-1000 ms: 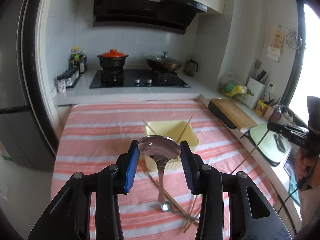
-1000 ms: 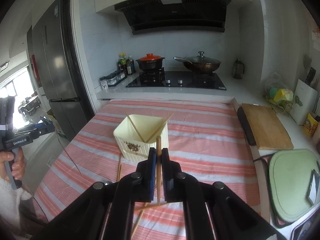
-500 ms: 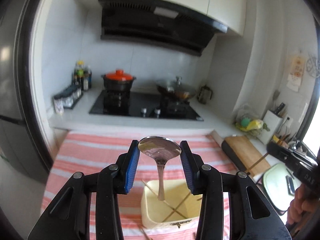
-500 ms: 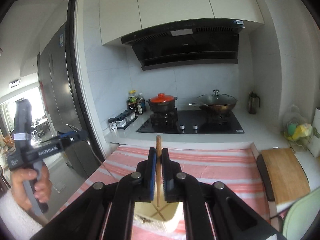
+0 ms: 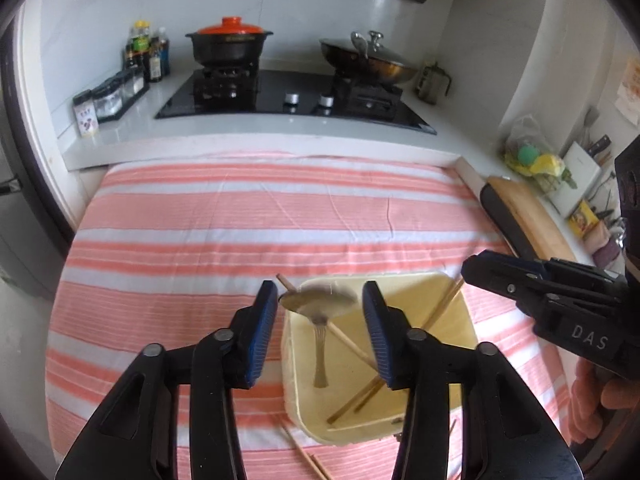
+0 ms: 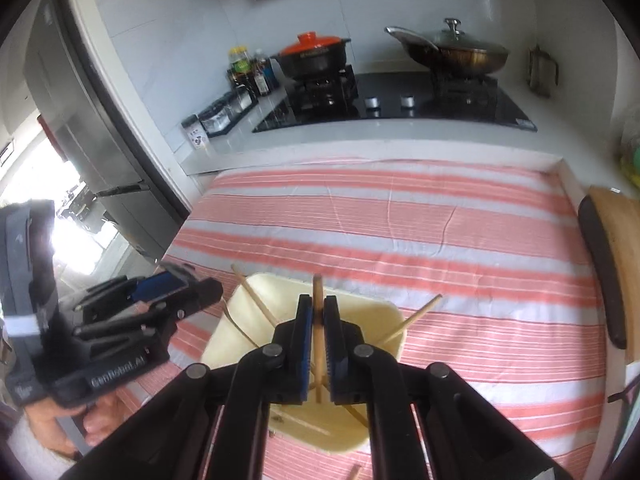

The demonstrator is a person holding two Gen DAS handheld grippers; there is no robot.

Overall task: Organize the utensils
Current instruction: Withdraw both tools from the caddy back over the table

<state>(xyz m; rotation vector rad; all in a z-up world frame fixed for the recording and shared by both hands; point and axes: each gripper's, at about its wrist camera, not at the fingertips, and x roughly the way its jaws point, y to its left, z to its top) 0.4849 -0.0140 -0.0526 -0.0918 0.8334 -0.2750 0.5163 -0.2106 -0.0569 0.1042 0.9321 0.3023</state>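
Note:
A cream square bin (image 5: 468, 332) stands on the striped cloth, with chopsticks (image 5: 352, 346) leaning inside. My left gripper (image 5: 320, 308) is open above the bin. A metal spoon (image 5: 318, 306), blurred, hangs between its blue pads with its handle pointing down into the bin; it touches neither pad. My right gripper (image 6: 318, 312) is shut on a wooden chopstick (image 6: 317, 292) held upright over the bin (image 6: 384, 314). The right gripper also shows in the left wrist view (image 5: 472, 270), and the left one in the right wrist view (image 6: 182, 284).
Loose chopsticks (image 5: 308, 458) lie on the cloth in front of the bin. A stove with a black pot (image 5: 228, 44) and a wok (image 5: 368, 58) sits behind the table. A cutting board (image 5: 528, 216) lies on the right counter. Spice jars (image 5: 108, 96) stand at left.
Both grippers have tilted down and come over the bin. The left jaws have opened wider and the spoon, gripped before, now hangs loose and blurred between them. The right still grips its chopstick.

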